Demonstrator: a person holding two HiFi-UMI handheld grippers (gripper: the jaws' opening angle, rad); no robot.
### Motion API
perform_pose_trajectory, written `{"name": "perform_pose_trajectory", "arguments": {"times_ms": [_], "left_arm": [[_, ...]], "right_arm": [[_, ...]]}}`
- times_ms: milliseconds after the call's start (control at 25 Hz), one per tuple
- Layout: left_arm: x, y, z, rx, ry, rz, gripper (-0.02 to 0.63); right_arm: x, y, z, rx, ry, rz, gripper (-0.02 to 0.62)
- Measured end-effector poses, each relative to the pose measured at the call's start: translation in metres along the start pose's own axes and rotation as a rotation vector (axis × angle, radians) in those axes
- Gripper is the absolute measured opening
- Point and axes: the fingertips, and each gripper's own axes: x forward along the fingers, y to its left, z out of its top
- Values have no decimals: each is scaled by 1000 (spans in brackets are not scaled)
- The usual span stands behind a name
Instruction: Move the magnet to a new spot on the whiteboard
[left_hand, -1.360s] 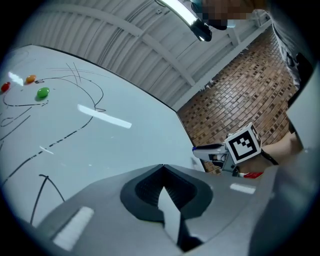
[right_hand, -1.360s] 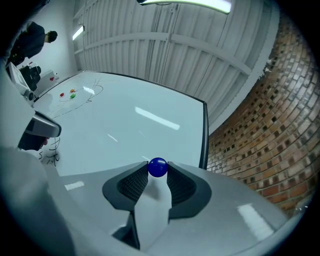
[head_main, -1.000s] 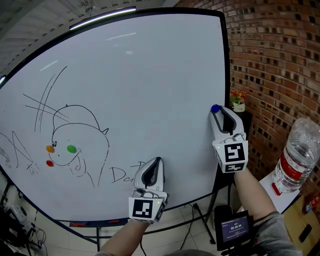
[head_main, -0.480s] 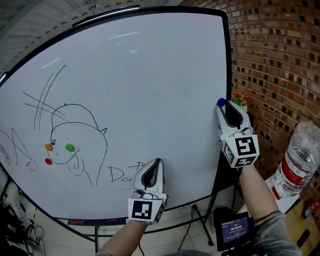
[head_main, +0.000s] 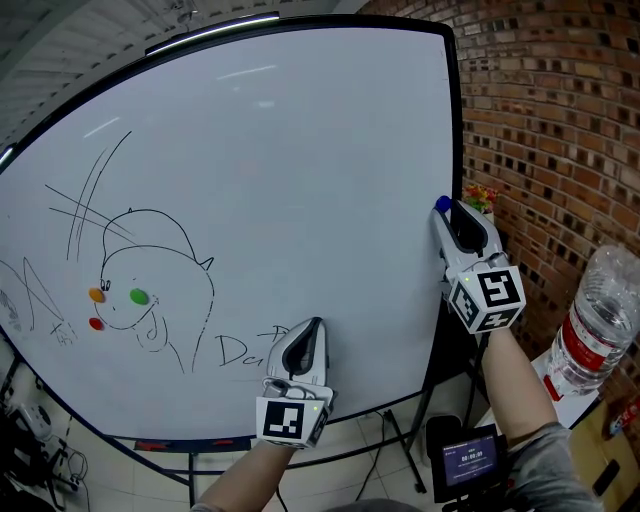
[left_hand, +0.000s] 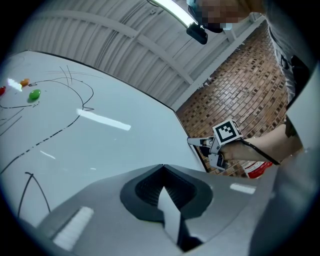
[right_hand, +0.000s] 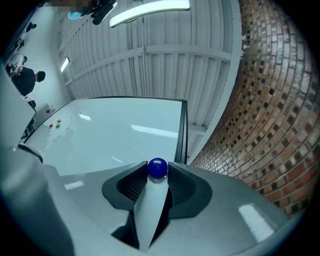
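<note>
At the whiteboard's (head_main: 280, 180) right edge, at mid-height, a round glossy blue magnet (right_hand: 158, 168) sits between the tips of the right gripper (head_main: 448, 212). Its jaws have just opened slightly but touch it on both sides. The left gripper (head_main: 315, 325), jaws together and empty, hovers near the bottom edge by marker lettering. Far left: green (head_main: 138, 296), orange (head_main: 97, 294) and red (head_main: 97, 323) magnets on a line drawing. Behind: rough brick wall (head_main: 560, 120), clear plastic bottle (head_main: 595, 320).

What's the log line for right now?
right gripper: holds magnet | place: whiteboard right edge | left gripper: shut, empty
</note>
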Motion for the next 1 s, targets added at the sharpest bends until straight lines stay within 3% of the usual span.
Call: {"name": "perform_pose_trajectory", "arguments": {"times_ms": [640, 1000], "left_arm": [[-15, 10, -1, -19, 22, 18, 2], [-64, 49, 7, -48, 46, 49, 0]], "right_arm": [[-16, 13, -6, -18, 30, -20, 141], [-31, 89, -15, -26, 102, 5, 124]]}}
